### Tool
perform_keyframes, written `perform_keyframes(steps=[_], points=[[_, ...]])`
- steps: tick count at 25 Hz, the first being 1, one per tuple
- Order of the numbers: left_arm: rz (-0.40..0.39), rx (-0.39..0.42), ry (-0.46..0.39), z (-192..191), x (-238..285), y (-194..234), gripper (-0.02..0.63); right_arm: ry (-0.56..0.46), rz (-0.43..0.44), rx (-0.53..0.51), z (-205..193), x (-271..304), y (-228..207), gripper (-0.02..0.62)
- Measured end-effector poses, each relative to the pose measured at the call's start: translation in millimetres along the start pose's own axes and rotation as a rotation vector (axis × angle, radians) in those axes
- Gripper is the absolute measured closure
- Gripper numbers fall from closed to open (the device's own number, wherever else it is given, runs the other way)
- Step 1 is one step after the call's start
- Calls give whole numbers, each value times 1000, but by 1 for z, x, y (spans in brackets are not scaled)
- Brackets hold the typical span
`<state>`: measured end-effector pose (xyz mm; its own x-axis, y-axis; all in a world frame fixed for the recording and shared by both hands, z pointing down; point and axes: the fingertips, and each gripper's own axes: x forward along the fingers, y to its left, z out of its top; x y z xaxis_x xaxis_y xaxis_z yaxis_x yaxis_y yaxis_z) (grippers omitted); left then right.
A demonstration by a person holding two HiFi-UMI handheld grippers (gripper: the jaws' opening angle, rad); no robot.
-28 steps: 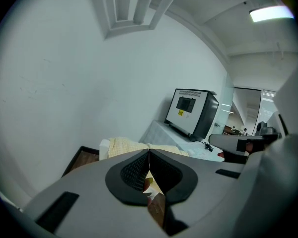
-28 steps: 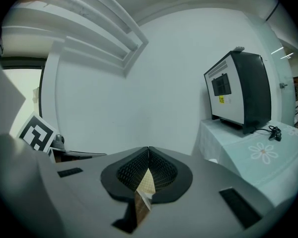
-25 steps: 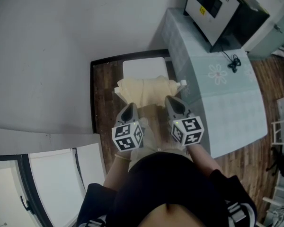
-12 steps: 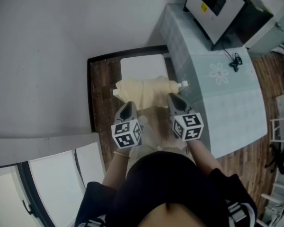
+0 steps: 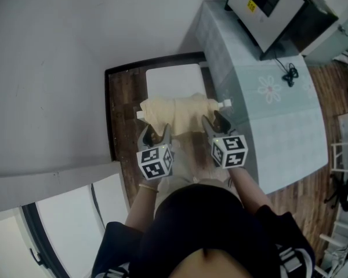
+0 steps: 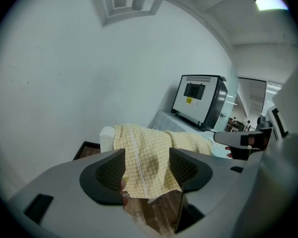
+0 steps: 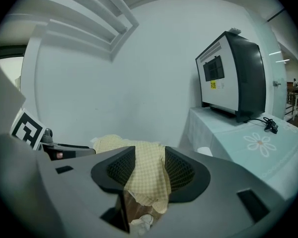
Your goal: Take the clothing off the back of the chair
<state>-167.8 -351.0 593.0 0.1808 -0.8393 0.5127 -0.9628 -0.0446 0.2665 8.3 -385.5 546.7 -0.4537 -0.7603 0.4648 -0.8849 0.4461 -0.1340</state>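
Left gripper and right gripper, jaws just opened, each straddle without pressing the yellow checked garment, draped crosswise just ahead over the chair back.

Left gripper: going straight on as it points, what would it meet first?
The yellow checked clothing on the chair back. It already hangs between the jaws of the left gripper, which have just been opening. Exact depth is unclear.

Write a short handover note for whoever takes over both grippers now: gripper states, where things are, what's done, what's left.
Left gripper: open; jaws have just been opening, yellow checked garment between them, unpinched.
Right gripper: the same.
Garment: draped over the back of the white chair.
Done: both grippers lined up at it.
Left: close on the garment, lift it off.
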Motion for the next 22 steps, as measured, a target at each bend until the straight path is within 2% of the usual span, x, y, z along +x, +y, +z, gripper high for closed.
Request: perform_keyframes(steps=[2,7,22], points=[[17,-3,2,-2,3,5,328,4,-15,4,-2,3,-4,401],[19,2,39,-12,15,8,310,23,-45,10,-8,12,-14,369],[38,15,82,-19,41,11,307,86,-63,11,-29,34,-31,354]])
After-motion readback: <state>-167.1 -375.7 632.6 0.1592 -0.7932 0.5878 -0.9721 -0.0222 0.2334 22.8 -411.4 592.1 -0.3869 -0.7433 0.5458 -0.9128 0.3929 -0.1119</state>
